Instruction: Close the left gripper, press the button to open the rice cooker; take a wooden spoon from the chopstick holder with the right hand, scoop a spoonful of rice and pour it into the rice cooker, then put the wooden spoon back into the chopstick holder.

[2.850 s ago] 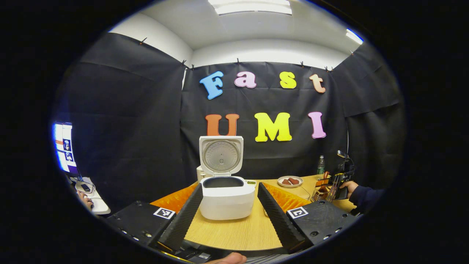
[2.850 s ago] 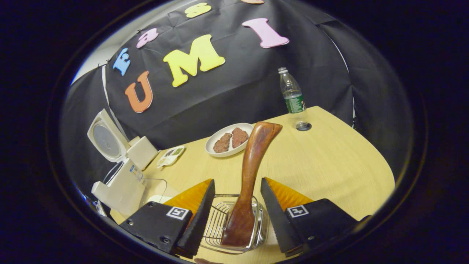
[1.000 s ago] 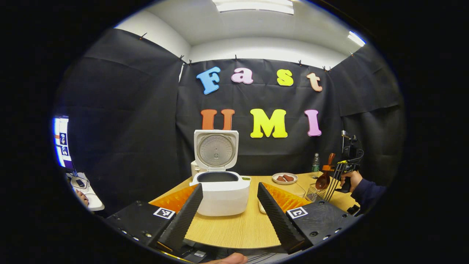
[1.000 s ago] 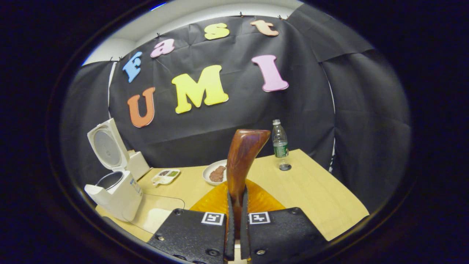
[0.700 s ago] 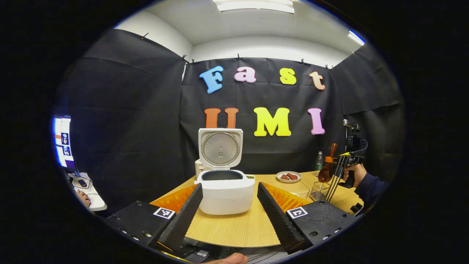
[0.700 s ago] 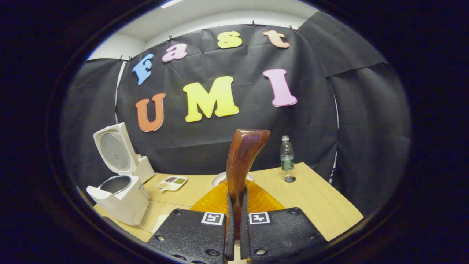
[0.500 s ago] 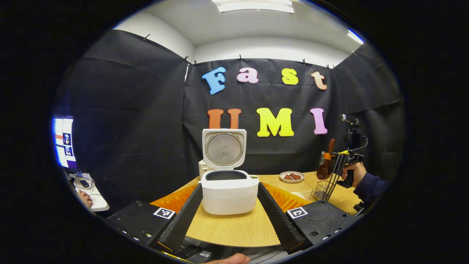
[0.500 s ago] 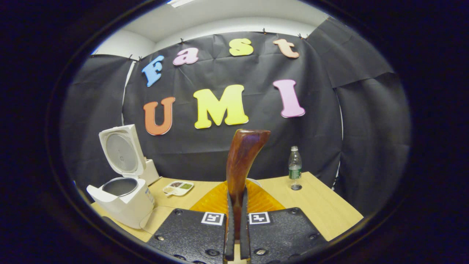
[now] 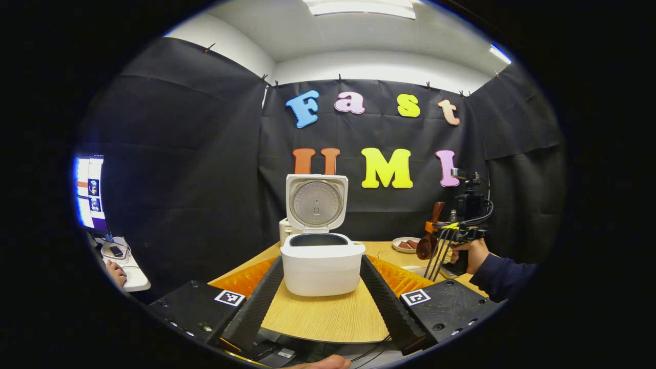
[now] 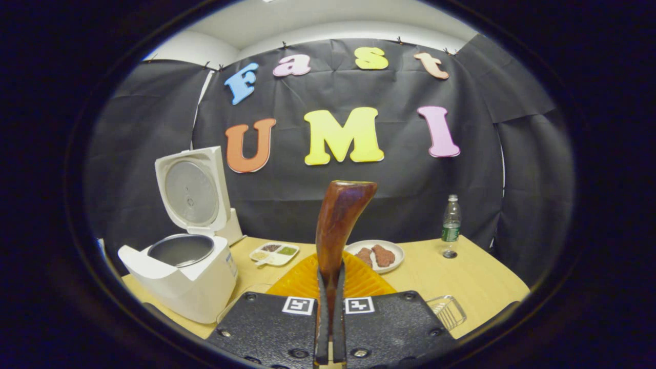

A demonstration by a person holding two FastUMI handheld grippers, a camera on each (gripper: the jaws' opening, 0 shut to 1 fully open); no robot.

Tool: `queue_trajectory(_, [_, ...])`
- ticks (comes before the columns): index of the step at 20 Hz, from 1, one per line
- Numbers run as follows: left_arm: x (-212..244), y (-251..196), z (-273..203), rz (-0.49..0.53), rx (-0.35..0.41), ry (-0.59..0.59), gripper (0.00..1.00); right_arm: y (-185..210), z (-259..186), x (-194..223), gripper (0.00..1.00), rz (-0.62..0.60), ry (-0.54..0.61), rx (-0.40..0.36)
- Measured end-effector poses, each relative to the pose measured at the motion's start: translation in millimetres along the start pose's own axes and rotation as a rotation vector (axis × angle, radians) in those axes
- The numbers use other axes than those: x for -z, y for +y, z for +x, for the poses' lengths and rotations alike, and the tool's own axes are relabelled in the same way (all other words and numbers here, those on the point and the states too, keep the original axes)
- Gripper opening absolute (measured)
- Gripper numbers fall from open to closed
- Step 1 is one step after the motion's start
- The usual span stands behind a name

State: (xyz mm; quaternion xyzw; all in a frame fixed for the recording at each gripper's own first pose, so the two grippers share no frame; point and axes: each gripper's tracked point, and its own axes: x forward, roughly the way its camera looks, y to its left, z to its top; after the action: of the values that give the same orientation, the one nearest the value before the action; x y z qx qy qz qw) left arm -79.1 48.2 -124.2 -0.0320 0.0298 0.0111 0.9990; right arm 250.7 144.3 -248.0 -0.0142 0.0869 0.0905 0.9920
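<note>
Your right gripper (image 10: 329, 328) is clamped on the spoon (image 10: 335, 241): both fingers press its handle from either side, and the handle end rises upright above the jaws in the right gripper view. In the left gripper view the same gripper (image 9: 445, 241) is held up over the right part of the table (image 9: 328, 318) by your right hand (image 9: 469, 253), with a dark sleeve (image 9: 499, 277) behind it. There the spoon's bowl (image 9: 424, 248) hangs below the fingers, clear of the table. I cannot tell from either view whether the bowl carries any rice; it is too small and dark.

Your left gripper (image 9: 320, 292) stands wide apart and holds nothing. The cooker (image 9: 322, 261) sits on the table between its fingers and beyond them, not touched by either.

The cooker's lid (image 10: 193, 192) stands raised and the inner pot (image 10: 180, 250) is exposed. In the right gripper view the cooker is to the left of the spoon and well apart from it.

The wire holder (image 10: 448, 310) sits on the table at the lower right of the right gripper view, just beside the gripper body, with the spoon out of it.

Also on the table: a plate (image 10: 376, 256) with two brown pieces, a small divided tray (image 10: 274, 252) near the cooker, and a bottle (image 10: 451, 225) near the far right edge.
</note>
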Motion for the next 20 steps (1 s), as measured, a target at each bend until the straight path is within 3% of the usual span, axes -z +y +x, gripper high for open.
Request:
queue_trajectory(5, [9.8, 4.3, 3.4, -0.001, -0.005, 0.018, 0.95, 4.2, 20.1, 44.8, 0.08, -0.087, 0.067, 0.084])
queue_trajectory(13, [17.6, 12.6, 6.9, -0.014, -0.005, 0.036, 0.95, 0.9, 39.5, 73.9, 0.08, -0.214, 0.099, 0.222])
queue_trajectory(14, [19.1, 12.3, 7.8, -0.021, -0.001, 0.043, 0.95, 6.3, 40.9, 75.6, 0.09, -0.214, 0.107, 0.221])
queue_trajectory(17, [23.1, 18.1, 10.6, -0.029, -0.009, 0.057, 0.95, 41.0, 41.8, 92.5, 0.08, -0.133, 0.154, 0.132])
queue_trajectory(20, [22.2, 22.7, 9.3, -0.037, -0.02, 0.056, 0.95, 76.2, 36.5, 94.6, 0.08, -0.126, 0.147, 0.045])
